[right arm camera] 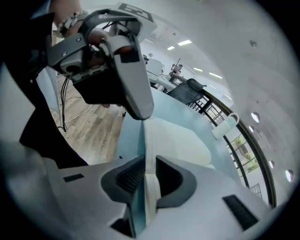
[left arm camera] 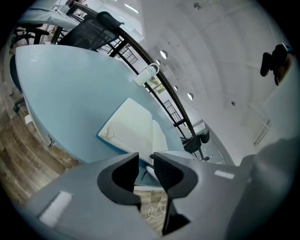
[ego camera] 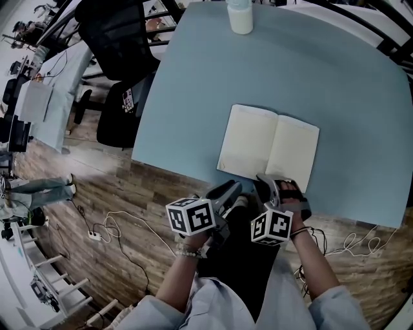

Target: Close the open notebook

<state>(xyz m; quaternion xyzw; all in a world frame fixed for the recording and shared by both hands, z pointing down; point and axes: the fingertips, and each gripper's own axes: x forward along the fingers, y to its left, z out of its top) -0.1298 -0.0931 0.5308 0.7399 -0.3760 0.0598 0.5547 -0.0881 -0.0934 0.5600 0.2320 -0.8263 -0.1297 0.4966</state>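
Observation:
An open notebook with blank cream pages lies flat on the light blue table, close to its near edge. My right gripper is at the near edge of the right-hand page. In the right gripper view the jaws are shut on that edge of the notebook, pads pressed on both sides. My left gripper hovers just off the table's near edge, short of the notebook's left corner. Its jaws are open with nothing between them, and the notebook lies ahead of them.
A white mug stands at the table's far side. A black office chair is beside the table's left edge. Cables run over the wooden floor below the near edge.

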